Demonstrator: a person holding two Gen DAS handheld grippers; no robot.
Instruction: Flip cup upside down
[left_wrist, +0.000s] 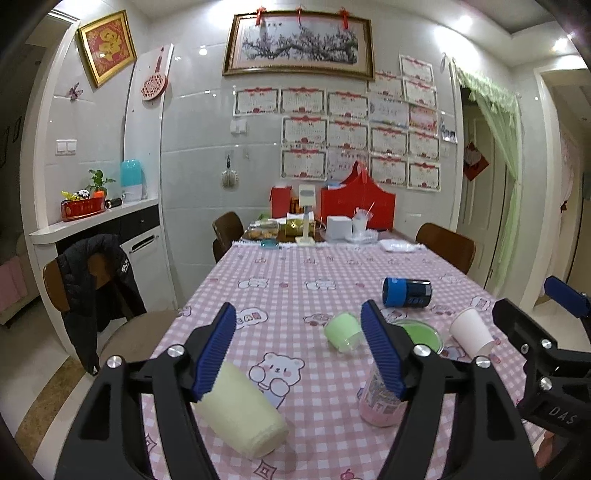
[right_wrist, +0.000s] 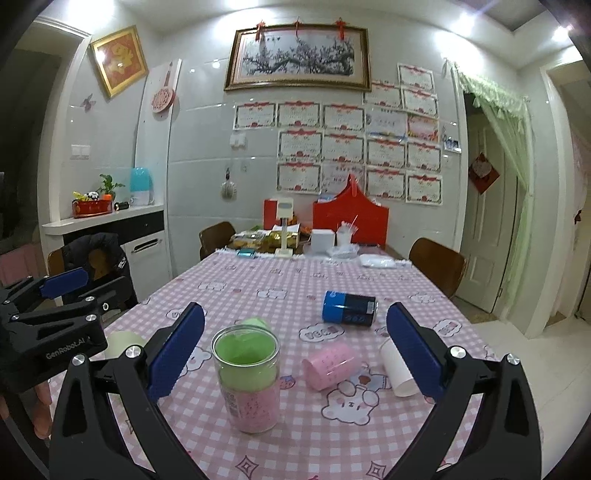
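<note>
A clear cup (right_wrist: 246, 376) with green and pink inserts stands upright on the checked tablecloth, between my right gripper's (right_wrist: 295, 350) open fingers and slightly ahead. It also shows in the left wrist view (left_wrist: 384, 402), partly behind the right finger. My left gripper (left_wrist: 297, 347) is open and empty above a pale yellow cup (left_wrist: 240, 410) lying on its side. A small green cup (left_wrist: 343, 330), a pink cup (right_wrist: 330, 363), a white paper cup (right_wrist: 397, 371) and a blue can (right_wrist: 349, 308) also lie on their sides.
The table (right_wrist: 295, 273) carries boxes, red bags and snacks at its far end (right_wrist: 332, 225). Chairs stand at both sides, one with a black jacket (left_wrist: 99, 291). The table's left edge is close to the yellow cup.
</note>
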